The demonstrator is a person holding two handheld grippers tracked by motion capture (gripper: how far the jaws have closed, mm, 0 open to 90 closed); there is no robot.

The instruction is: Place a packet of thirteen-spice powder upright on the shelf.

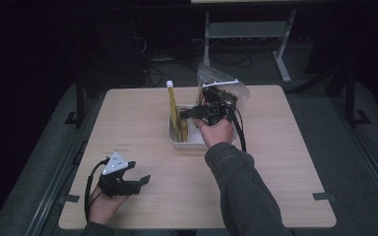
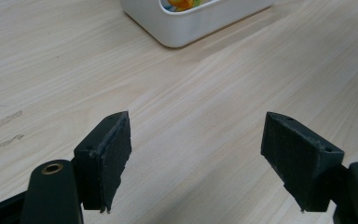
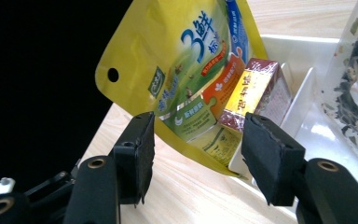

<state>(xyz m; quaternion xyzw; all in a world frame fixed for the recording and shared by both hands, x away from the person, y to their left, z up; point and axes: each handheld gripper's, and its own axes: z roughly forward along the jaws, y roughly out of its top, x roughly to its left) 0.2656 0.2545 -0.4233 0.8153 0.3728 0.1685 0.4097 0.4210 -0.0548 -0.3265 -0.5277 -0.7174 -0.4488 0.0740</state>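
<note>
High view, yellow pouch [image 1: 174, 114] at bin's [image 1: 187, 142] left wall, right tongs [image 1: 189, 114] beside it

The left gripper [image 1: 139, 173] is black, with a grey three-cornered plate [image 1: 115, 163] on top and a black cable [image 1: 89, 189] looping from its rear. In the left gripper view its two jaws are thick black blocks faced with rough dark pads [image 2: 116, 158], each on an arm with a brass-ringed hole [image 2: 52, 168]. The right gripper [image 1: 184, 114] is black too, with a black cable [image 1: 240, 130] trailing beside the hand; its jaws have the same black pads [image 3: 144, 156] and brass-ringed holes [image 3: 96, 163]. The right arm wears a dark grey sleeve [image 1: 246, 191] with a ribbed cuff.
</note>
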